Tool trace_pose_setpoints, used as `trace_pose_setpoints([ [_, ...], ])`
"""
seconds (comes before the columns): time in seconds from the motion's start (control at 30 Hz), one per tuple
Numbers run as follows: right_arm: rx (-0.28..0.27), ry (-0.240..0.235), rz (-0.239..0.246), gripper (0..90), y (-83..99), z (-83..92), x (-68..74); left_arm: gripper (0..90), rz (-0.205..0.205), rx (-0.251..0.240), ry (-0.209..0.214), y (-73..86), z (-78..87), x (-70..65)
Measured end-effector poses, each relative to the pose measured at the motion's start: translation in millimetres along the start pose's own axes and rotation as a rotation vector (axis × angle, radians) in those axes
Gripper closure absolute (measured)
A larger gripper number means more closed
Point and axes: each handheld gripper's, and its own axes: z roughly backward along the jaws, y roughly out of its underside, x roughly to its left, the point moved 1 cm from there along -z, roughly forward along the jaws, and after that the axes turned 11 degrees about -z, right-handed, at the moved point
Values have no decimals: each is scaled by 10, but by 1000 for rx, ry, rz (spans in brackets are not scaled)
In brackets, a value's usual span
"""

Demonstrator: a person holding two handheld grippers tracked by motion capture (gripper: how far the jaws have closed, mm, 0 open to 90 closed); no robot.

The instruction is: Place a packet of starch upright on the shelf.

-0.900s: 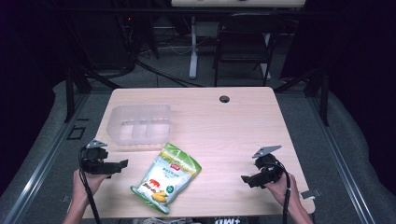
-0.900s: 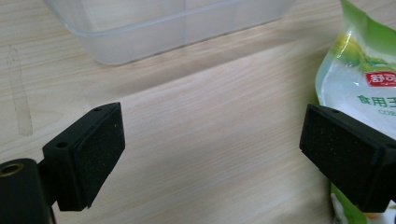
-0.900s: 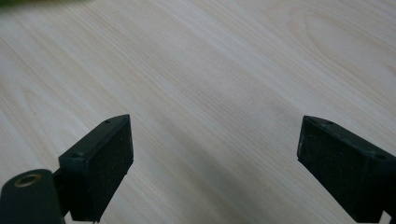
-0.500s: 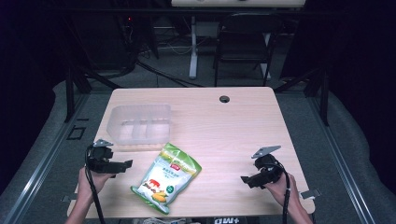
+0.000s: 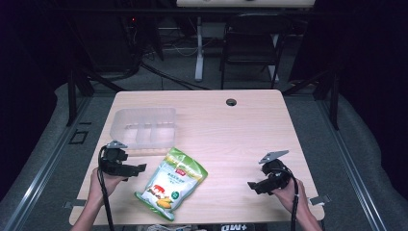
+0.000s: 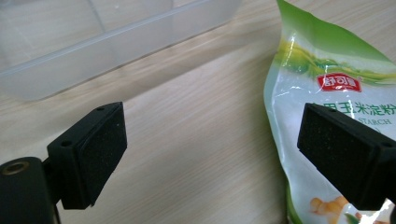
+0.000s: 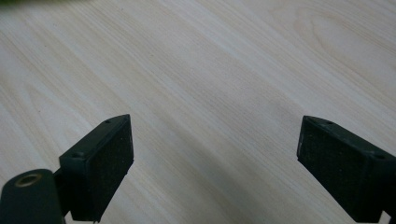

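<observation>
A green and white bag of corn starch [image 5: 172, 183] lies flat near the front of the wooden table [image 5: 240, 134], a little left of the middle. My left gripper [image 5: 139, 168] is just left of the bag, its jaws pointing right at the bag's edge. In the left gripper view the left gripper [image 6: 210, 140] is open over bare wood, and the bag [image 6: 327, 79] lies behind its right-hand pad without being pinched. My right gripper [image 5: 251, 185] rests at the front right, jaws pointing left toward the bag and well apart from it. The right gripper [image 7: 215, 154] is open over bare table.
A clear plastic container [image 5: 143, 125] with dividers stands behind the left gripper and the bag; the container [image 6: 93, 42] also shows close by in the left gripper view. A cable hole [image 5: 231, 102] sits near the table's far edge. A chair [image 5: 250, 48] stands beyond the table.
My left gripper has slid a little to the right, closer to the bag's left edge. The right gripper and the bag have stayed where they were.
</observation>
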Motion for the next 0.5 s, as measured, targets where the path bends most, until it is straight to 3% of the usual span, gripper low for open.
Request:
trace_pose_setpoints([
  [0.3,-3,4,2,101,-1,5,5,75,-31,-2,23,-159,-85,-99],
  [0.5,2,14,8,101,-1,4,7,73,-42,6,62,-240,-172,-148],
])
